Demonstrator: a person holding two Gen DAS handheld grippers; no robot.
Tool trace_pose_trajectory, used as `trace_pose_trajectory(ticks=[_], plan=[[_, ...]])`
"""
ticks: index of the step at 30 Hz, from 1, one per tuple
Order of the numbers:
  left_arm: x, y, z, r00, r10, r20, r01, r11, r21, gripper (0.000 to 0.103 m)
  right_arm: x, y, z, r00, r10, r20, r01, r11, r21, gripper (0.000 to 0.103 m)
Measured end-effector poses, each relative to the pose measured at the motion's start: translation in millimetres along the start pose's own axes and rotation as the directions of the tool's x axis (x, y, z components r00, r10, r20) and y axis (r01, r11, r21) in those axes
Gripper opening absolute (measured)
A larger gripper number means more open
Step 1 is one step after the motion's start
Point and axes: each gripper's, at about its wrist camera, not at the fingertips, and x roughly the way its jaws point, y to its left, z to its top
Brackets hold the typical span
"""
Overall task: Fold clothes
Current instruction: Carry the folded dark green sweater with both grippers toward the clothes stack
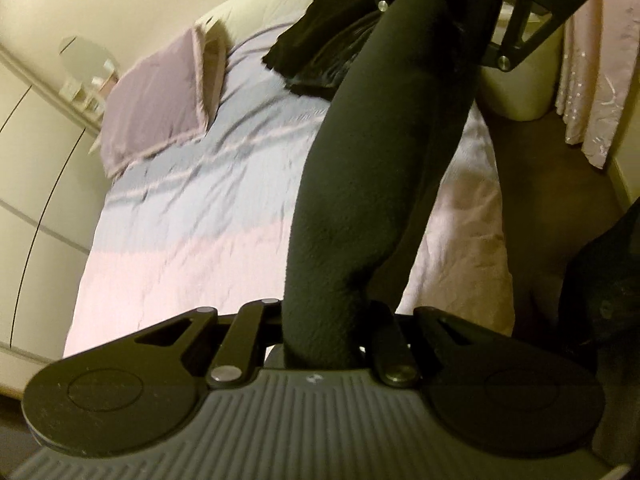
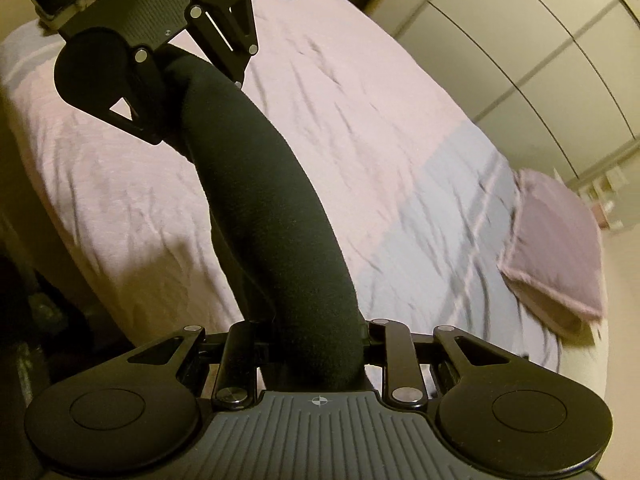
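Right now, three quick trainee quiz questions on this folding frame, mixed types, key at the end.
1. True or false: the dark fleece garment lies flat on the bed.
2. Which claws grip the garment? A) left only B) right only C) both
3. What lies on the bed near the pillow, beyond the held garment in the left wrist view?

Key:
1. False: it is stretched in the air between the two claws.
2. C: left claw and right claw are each shut on an end.
3. A pile of dark clothes.
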Motion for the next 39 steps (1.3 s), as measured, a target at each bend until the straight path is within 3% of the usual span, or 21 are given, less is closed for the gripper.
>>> trace_pose_trajectory(ticks=[10,16,22,34,39], plan=[[40,9,26,0.992,-0.091,0.088,0.079,0.987,0.137,0.012,-5,-11,-19,0.994,-0.07,-0.085,0.081,0.986,0.142,0.025],[58,1,57,0.983,-0.147,0.111,0.122,0.971,0.207,0.012,-11,-23,-49,0.989,-0.077,-0.128,0.105,0.968,0.229,0.025],[87,-10,117,0.981,-0.162,0.104,0.136,0.966,0.221,0.012,-15,-60,-98,0.99,-0.079,-0.121,0.109,0.956,0.272,0.025],[144,-1,279,0.994,-0.067,0.083,0.056,0.989,0.137,0.012,-38,-199,-213,0.996,-0.091,-0.022,0.094,0.97,0.225,0.025],[158,15,325,0.994,-0.041,0.105,0.022,0.984,0.176,0.012,-48,-245,-241,0.992,-0.123,-0.003,0.12,0.963,0.24,0.025]])
